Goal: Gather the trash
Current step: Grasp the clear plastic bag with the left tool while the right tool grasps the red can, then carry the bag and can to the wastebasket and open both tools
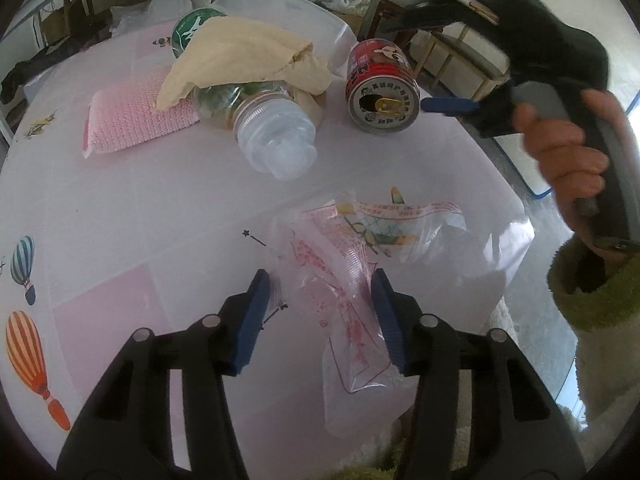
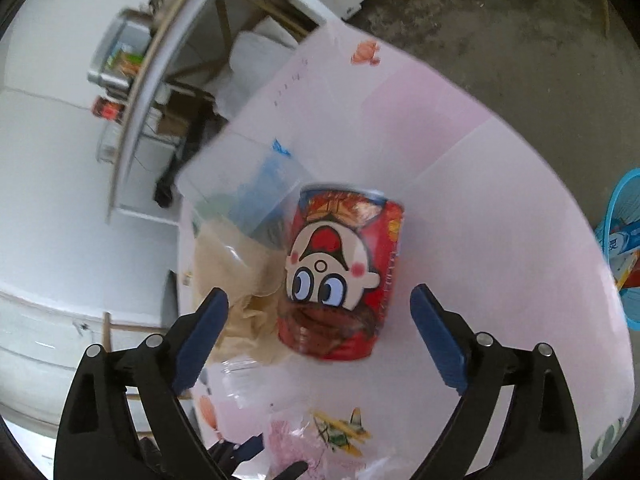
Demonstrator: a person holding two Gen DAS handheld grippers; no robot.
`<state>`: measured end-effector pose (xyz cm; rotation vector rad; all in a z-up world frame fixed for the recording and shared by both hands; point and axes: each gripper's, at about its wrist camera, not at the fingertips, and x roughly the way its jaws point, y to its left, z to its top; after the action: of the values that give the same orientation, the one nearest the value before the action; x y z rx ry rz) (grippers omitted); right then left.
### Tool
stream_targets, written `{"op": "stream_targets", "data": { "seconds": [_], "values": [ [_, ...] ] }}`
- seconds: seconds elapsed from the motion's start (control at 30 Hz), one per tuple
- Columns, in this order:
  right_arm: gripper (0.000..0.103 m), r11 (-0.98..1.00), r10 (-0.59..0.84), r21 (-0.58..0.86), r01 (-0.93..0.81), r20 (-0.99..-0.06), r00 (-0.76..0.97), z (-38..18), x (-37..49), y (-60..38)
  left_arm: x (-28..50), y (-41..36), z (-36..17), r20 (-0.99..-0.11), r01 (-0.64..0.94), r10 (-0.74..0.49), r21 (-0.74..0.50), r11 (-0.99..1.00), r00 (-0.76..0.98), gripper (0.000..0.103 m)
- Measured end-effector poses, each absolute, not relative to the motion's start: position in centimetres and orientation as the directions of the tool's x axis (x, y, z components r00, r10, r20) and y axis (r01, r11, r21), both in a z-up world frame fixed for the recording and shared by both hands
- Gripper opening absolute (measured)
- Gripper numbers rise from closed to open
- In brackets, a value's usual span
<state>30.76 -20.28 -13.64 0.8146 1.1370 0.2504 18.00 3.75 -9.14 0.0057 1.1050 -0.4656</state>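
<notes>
A clear plastic bag [image 1: 352, 276] with red print lies on the pink tablecloth between the open fingers of my left gripper [image 1: 320, 312]; the right pad [image 1: 386, 320] touches or overlaps it. A red can [image 1: 382, 84] lies on its side beyond, its opened top facing me. My right gripper [image 2: 320, 320] is open and hovers over the same can [image 2: 340, 276], the jaws standing wide on either side of it. A clear plastic bottle [image 1: 264, 128] lies under a crumpled beige paper [image 1: 240, 60]. The bag also shows in the right wrist view [image 2: 304, 444].
A pink woven pouch [image 1: 132, 120] lies left of the bottle. A translucent plastic bin [image 1: 288, 12] stands behind the paper; it also shows in the right wrist view [image 2: 248, 176]. The table's edge [image 1: 516, 200] runs close on the right. A blue basket [image 2: 624, 248] sits on the floor.
</notes>
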Motion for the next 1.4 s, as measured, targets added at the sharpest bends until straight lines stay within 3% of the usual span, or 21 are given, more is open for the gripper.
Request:
{"op": "stream_targets", "data": {
  "seconds": [0.2, 0.4, 0.6, 0.97, 1.4],
  "values": [
    [0.089, 0.668, 0.59, 0.709, 0.226, -0.689, 0.42, -15.0, 30.9, -19.1, 17.6, 4.7, -9.2, -0.853, 0.373, -0.374, -0.235, 0.898, 0.363, 0.042],
    [0.065, 0.627, 0.622, 0.738, 0.248, -0.667, 0.411, -16.3, 30.0, -19.2, 17.6, 4.8, -9.4, -0.844, 0.368, -0.401, -0.267, 0.891, 0.357, 0.034],
    [0.065, 0.585, 0.642, 0.766, 0.268, -0.639, 0.424, -16.5, 27.8, -20.3, 17.5, 5.5, -9.3, -0.841, 0.361, -0.409, -0.28, 0.89, 0.354, 0.03],
    [0.065, 0.344, 0.747, 0.891, 0.298, -0.451, 0.488, -16.9, 21.5, -25.4, 16.5, 5.9, -7.8, -0.83, 0.367, -0.41, -0.272, 0.889, 0.379, 0.02],
    [0.065, 0.232, 0.664, 0.942, 0.241, -0.335, 0.669, -14.6, 13.0, -33.9, 16.1, -0.3, -2.3, -0.789, 0.537, -0.494, -0.254, 0.804, 0.366, 0.02]
  ]
}}
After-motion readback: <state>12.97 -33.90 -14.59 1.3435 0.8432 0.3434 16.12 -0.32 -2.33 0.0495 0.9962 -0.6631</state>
